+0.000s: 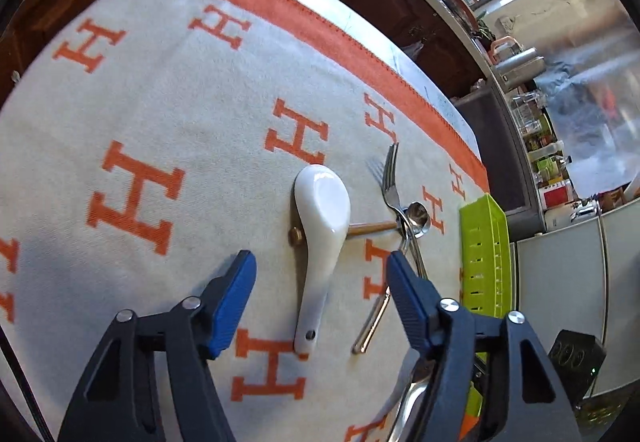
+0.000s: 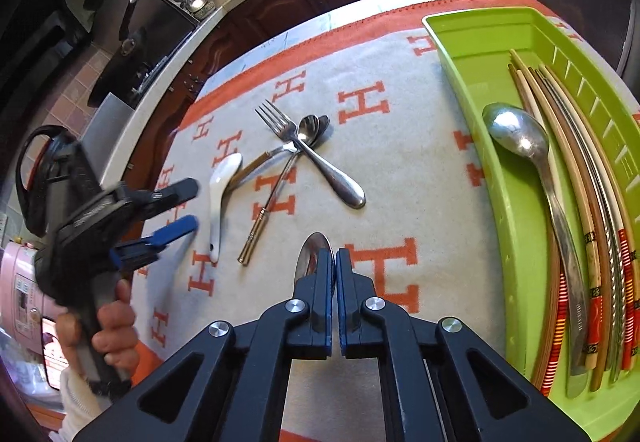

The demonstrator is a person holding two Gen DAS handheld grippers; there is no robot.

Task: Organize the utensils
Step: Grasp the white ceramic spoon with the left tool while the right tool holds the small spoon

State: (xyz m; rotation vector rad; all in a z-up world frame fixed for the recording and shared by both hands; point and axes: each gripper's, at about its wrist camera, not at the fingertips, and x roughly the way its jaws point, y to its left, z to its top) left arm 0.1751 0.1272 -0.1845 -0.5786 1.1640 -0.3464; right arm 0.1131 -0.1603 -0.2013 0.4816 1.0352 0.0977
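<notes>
While the right claw (image 2: 335,270) is squeezed tight on a shiny metal spoon (image 2: 314,256), the left claw (image 1: 320,294) hangs wide and holds nothing. My guess is that the job is partway done: some things are put away and some wait on the desk.

The green tray (image 2: 516,202) sits at the right. It is smooth plastic with little slots in its wall. Inside lie a big dull metal spoon (image 2: 532,170) and a bunch of long thin chopsticks (image 2: 596,226), some with red and gold bands.

The held spoon is near the tray but not over it. I think it must go right, over the rim, and lie flat beside the other spoon.

On the soft cloth (image 2: 400,170) with orange H shapes lies a white spoon (image 1: 320,226). It looks hard, glossy and slippery, like china. The left claw hangs above its handle, one finger on each side. To its right, a fork (image 2: 280,134) and two small spoons (image 2: 320,146) lie crossed together, so picking one may bump the others.
</notes>
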